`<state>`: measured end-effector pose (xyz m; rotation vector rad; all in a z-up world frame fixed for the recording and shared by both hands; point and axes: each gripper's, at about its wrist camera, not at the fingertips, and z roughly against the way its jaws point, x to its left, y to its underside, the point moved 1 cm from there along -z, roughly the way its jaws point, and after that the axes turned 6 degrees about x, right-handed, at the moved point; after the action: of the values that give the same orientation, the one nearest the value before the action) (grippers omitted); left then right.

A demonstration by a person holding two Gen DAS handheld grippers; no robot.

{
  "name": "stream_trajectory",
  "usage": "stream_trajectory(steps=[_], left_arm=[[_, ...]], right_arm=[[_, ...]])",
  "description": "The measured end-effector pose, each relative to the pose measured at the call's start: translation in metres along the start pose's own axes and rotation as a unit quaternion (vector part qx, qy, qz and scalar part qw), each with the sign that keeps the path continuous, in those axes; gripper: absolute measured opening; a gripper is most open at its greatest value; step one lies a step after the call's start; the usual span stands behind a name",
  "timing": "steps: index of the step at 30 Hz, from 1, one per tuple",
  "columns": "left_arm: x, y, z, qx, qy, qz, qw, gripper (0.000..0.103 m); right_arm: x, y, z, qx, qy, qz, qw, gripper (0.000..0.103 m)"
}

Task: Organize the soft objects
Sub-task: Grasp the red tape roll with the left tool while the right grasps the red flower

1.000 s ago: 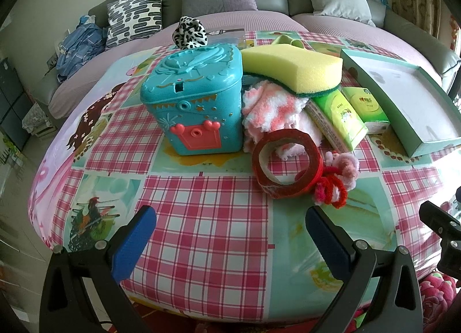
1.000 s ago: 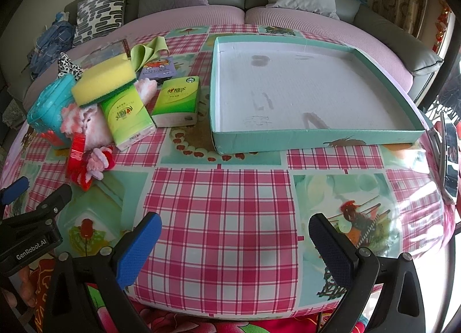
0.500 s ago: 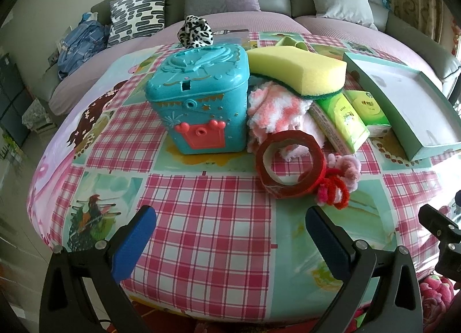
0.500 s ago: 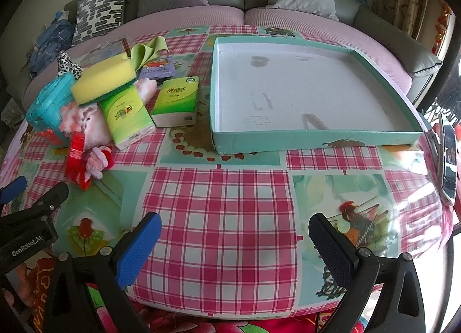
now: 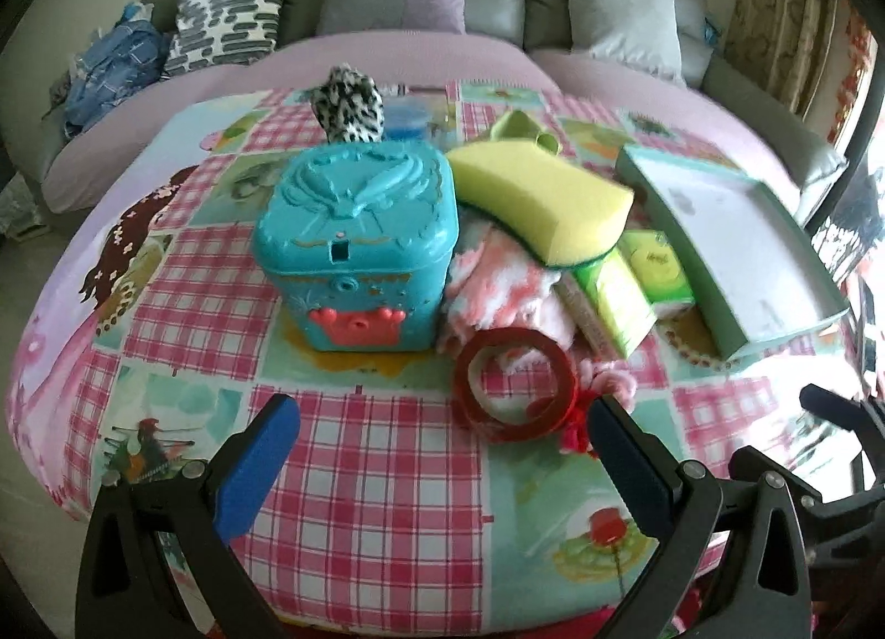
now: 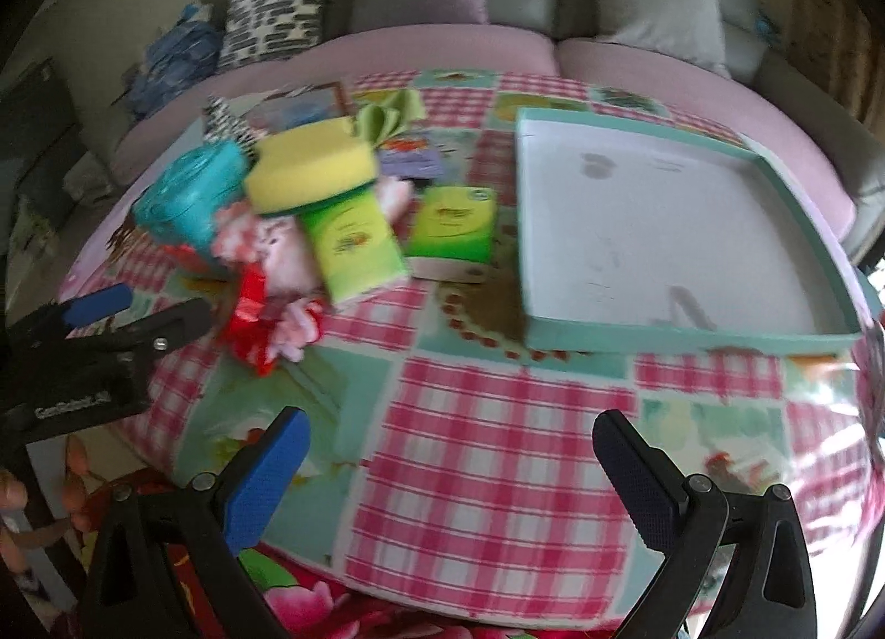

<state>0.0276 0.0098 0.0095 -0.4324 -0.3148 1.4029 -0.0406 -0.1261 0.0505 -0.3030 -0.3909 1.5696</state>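
**Now: the soft pile sits ahead of our left jaws, nothing grabbed yet**

So, we see the soft things all in one pile. In the left wrist view the pile is straight ahead of our left gripper (image 5: 442, 451) and a bit to the right side of the gap. The closest thing is the red tape ring (image 5: 514, 382), just past the right finger. Touching it is a small pink and red fluffy flower (image 5: 603, 390), w/ part of it hidden behind that finger. Behind the ring lies the pink and white fuzzy cloth (image 5: 498, 279). The yellow sponge (image 5: 542, 196) rests on top of the pile, its long side going from far-left to near-right. It leans over a green tissue pack (image 5: 608, 296).

The teal toy box (image 5: 359, 246) is hard, so we think it stays. It stands ahead, toward the left finger.

The big teal tray (image 6: 658, 229) lies ahead of our right gripper (image 6: 448, 473) and a bit to the right. It has nothing in it. We guess the soft things go there.

Our left gripper is nearer the pile, so we think it should reach first, fwd and a little right. The right gripper is nearer the tray.

Both grippers have their jaws spread wide. Neither one holds or touches anything. The table cloth (image 5: 376, 473) shows in the gap btw the fingers.

The right wrist view is blurry, so small things there are hard to tell.
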Motion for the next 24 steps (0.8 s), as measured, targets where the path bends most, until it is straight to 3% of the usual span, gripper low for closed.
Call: stream_trajectory(steps=[6, 13, 24], left_arm=[[0.012, -0.002, 0.0, 0.012, -0.023, 0.006, 0.9996, 0.103], [0.023, -0.007, -0.008, 0.027, -0.013, 0.009, 0.9995, 0.103], [0.038, -0.008, -0.014, 0.032, 0.001, 0.017, 0.9993, 0.103]], right_arm=[[0.028, -0.014, -0.016, 0.017, -0.034, 0.056, 0.998, 0.103], [0.06, -0.027, -0.035, 0.028, -0.061, 0.104, 0.992, 0.103], [0.084, -0.04, -0.062, 0.038, -0.07, 0.129, 0.988, 0.103]])
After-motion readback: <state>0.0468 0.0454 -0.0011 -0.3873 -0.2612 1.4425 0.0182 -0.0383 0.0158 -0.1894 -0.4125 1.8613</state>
